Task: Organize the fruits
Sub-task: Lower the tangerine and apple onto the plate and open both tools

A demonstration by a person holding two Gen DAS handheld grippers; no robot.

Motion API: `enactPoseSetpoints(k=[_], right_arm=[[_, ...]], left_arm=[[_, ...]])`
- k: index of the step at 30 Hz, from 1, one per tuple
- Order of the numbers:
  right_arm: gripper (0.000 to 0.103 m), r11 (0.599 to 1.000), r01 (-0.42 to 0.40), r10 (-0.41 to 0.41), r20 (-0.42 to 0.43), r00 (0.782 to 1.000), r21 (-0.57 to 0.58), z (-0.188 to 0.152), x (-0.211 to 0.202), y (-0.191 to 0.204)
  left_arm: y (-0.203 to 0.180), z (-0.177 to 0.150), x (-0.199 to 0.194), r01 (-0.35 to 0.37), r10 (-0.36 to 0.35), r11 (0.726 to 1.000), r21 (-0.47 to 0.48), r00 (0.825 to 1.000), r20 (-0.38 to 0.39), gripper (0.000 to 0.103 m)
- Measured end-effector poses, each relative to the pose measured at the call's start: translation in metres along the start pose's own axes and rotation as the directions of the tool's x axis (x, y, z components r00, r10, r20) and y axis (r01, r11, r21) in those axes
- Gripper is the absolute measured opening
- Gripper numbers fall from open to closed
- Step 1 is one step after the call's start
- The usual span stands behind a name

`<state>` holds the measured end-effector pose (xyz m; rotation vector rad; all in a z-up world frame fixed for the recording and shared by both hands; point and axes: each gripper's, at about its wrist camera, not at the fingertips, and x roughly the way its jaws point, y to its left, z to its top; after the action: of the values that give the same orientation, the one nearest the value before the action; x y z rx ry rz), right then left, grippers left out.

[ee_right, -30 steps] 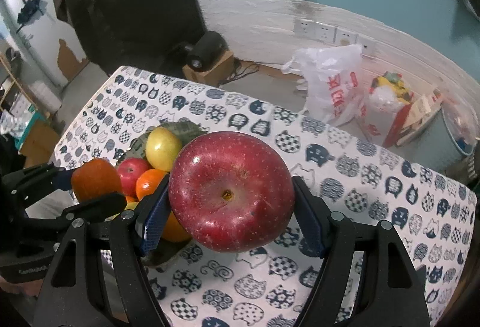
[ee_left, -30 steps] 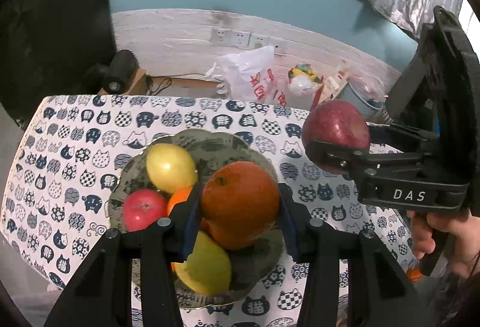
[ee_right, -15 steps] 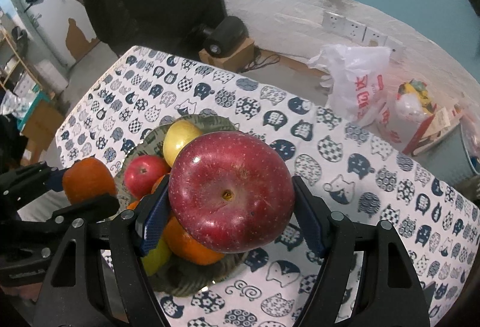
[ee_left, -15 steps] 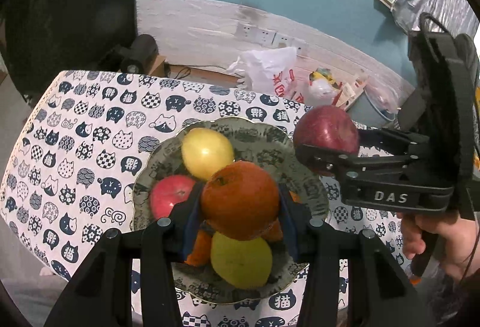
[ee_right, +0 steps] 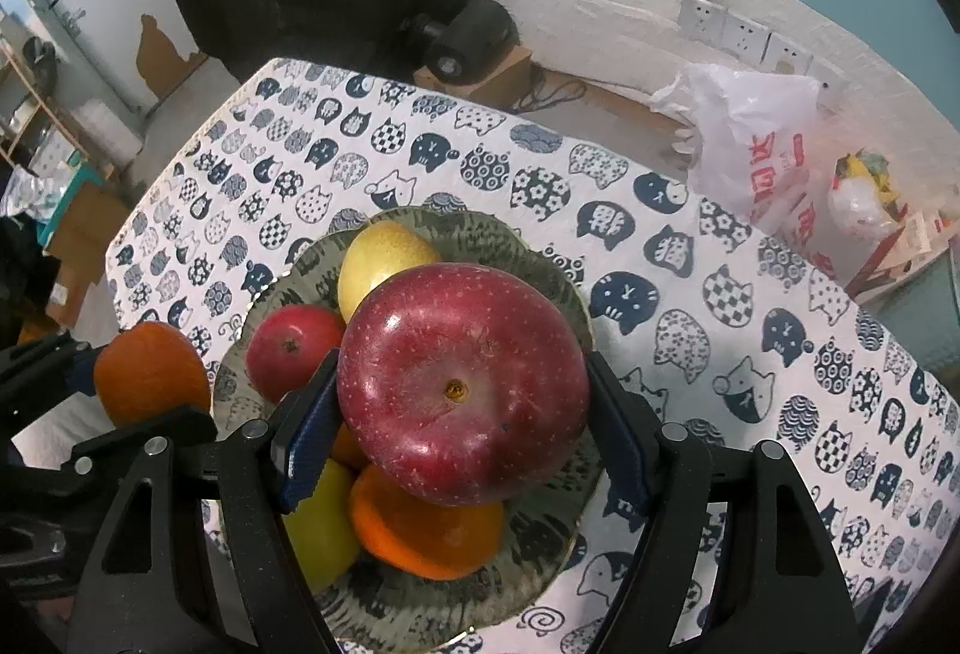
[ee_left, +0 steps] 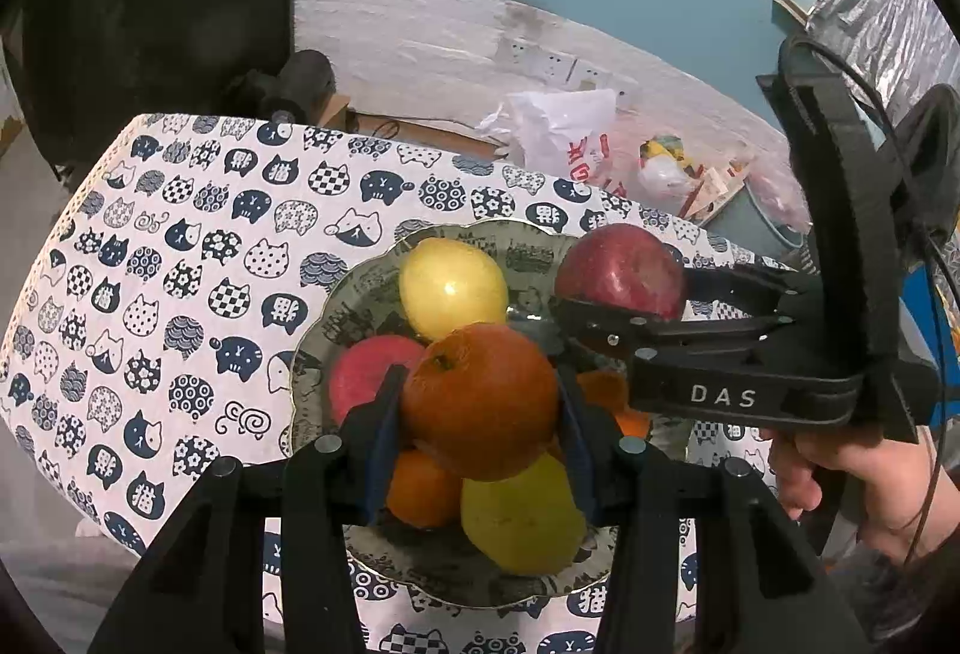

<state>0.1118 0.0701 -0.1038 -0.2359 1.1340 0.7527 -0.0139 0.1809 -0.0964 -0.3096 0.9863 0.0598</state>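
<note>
Left wrist view, lower centre: left gripper (ee_left: 480,405), jaws clamped on an orange (ee_left: 480,401), blue pads pressed against both flanks. Directly beneath and behind, a patterned grey-green plate (ee_left: 336,306) on a white tablecloth (ee_left: 180,264) printed with dark blue cat faces. On the plate: a yellow pear (ee_left: 451,288) toward the upper part, a small red apple (ee_left: 369,375) at left, a second yellow-green pear (ee_left: 522,525) at the bottom, a smaller orange (ee_left: 420,492) just left of it, more orange fruit partly hidden at right. Right half of the frame: right gripper (ee_left: 621,288) seen side-on, lettered "DAS", closed around a large red apple (ee_left: 621,267) above the plate's right edge; a hand (ee_left: 852,480) on its grip at lower right.

Right wrist view, centre: right gripper (ee_right: 462,384) with jaws part-way apart, gripping the large red apple (ee_right: 462,384), calyx end toward the camera, blue pads tight on each side. Plate (ee_right: 540,264) below, holding the yellow pear (ee_right: 384,258) at top, small red apple (ee_right: 291,348) at left, an orange (ee_right: 420,534) and a yellow-green pear (ee_right: 321,528) at bottom. Far left: left gripper (ee_right: 150,372) with its orange (ee_right: 150,372), over the plate's left rim.

Background, upper right in both views: a white plastic bag (ee_right: 750,144) on the floor beneath a pale brick wall with sockets (ee_right: 732,30); a black cylindrical object (ee_right: 468,36) on a box at upper centre.
</note>
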Motion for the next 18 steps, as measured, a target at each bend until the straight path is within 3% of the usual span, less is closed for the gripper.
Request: enactPoseSetpoints(k=[18], right_arm=[[0.076,1.0,0.008,-0.01,-0.067,0.998,-0.027,-0.003,0.028,0.004]], left_arm=[[0.01,-0.005,0.018,-0.01,0.01,1.0,-0.015,0.999,-0.053,0.048]])
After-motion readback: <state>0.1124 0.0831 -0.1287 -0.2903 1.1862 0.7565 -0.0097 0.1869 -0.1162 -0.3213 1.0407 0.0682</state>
